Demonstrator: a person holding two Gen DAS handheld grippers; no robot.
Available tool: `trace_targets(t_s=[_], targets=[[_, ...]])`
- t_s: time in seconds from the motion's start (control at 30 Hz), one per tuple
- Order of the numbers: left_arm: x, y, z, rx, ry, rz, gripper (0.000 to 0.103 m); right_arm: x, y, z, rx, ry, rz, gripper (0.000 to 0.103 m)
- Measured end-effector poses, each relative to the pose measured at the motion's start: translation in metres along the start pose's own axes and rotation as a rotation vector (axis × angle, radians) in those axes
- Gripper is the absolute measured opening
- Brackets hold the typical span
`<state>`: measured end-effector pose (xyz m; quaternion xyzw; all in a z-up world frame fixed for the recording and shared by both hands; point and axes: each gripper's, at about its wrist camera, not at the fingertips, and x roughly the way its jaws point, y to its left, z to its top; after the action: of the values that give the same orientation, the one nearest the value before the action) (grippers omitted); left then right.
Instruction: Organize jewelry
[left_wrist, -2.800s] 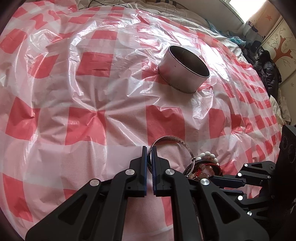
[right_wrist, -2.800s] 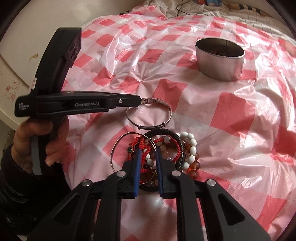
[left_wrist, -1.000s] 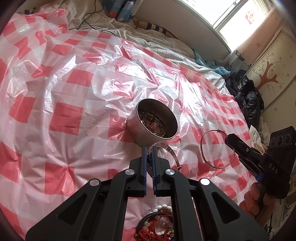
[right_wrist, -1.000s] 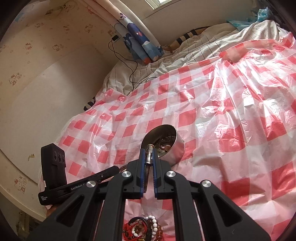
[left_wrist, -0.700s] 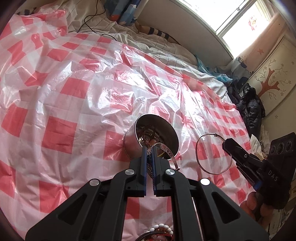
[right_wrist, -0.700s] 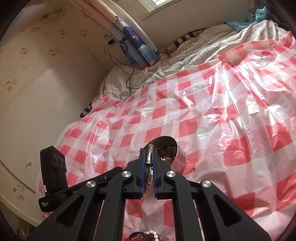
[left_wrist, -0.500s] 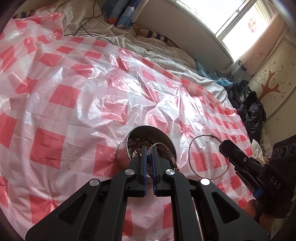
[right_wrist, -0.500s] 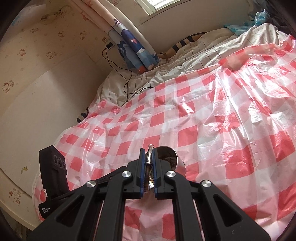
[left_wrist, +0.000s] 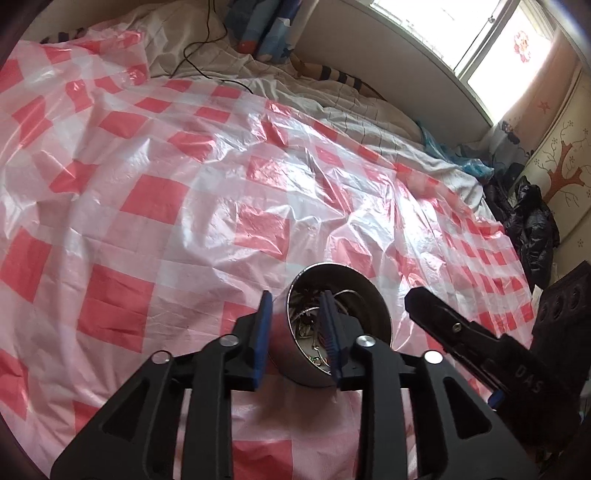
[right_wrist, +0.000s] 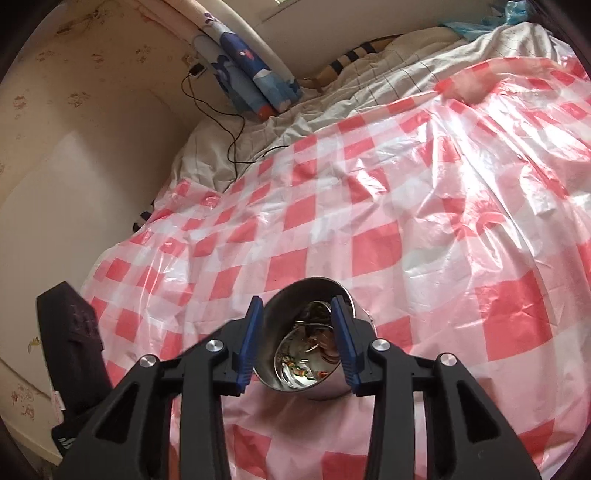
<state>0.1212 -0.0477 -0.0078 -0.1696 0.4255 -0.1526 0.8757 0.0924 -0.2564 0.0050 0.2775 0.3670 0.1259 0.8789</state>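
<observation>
A steel bowl (left_wrist: 371, 306) stands on the red-and-white checked plastic sheet (left_wrist: 155, 199), with silver bangles (left_wrist: 312, 314) and other jewelry lying inside. My left gripper (left_wrist: 295, 330) hovers just above its near rim, jaws opening, nothing pinched between the blue pads. In the right wrist view the same bowl (right_wrist: 308, 291) holds bangles and beads (right_wrist: 314, 345). My right gripper (right_wrist: 297, 338) hangs over it, jaws opening and empty. From the left wrist view the right gripper (left_wrist: 415, 301) reaches in from the right, beside the bowl.
The sheet covers a bed with white bedding (left_wrist: 332, 92) at the far end. A black cable (right_wrist: 232, 140) and a blue patterned cloth (right_wrist: 251, 70) lie by the wall. Dark clothes (left_wrist: 532, 221) are piled at the right. The left gripper's black body (right_wrist: 70, 332) sits at the left.
Both grippers came over the bowl, each shut on a silver bangle. Their jaws have since parted, and the bangles now lie in the bowl.
</observation>
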Motion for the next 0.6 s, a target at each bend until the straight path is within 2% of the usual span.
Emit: trace_targets(t_s=[0.1, 0.3, 0.4, 0.5, 0.6], targets=[[-0.012, 0.005, 0.002, -0.015, -0.016, -0.007, 0.037, -0.014, 0.002, 0.003, -0.009, -0.044, 0.007, 0.039], [-0.028, 0.003, -0.012, 0.058, 0.023, 0.020, 0.040, -0.027, -0.001, -0.001, 0.002, -0.013, -0.012, 0.042], [-0.036, -0.002, -0.031, 0.116, 0.070, 0.020, 0.040, -0.037, 0.000, -0.007, -0.012, 0.006, -0.027, 0.047], [-0.039, -0.003, -0.055, 0.156, 0.157, -0.008, 0.040, -0.049, 0.003, -0.015, -0.030, 0.014, -0.050, 0.055], [-0.046, -0.008, -0.078, 0.207, 0.224, -0.033, 0.040, -0.062, 0.004, -0.025, -0.062, 0.024, -0.073, 0.056]])
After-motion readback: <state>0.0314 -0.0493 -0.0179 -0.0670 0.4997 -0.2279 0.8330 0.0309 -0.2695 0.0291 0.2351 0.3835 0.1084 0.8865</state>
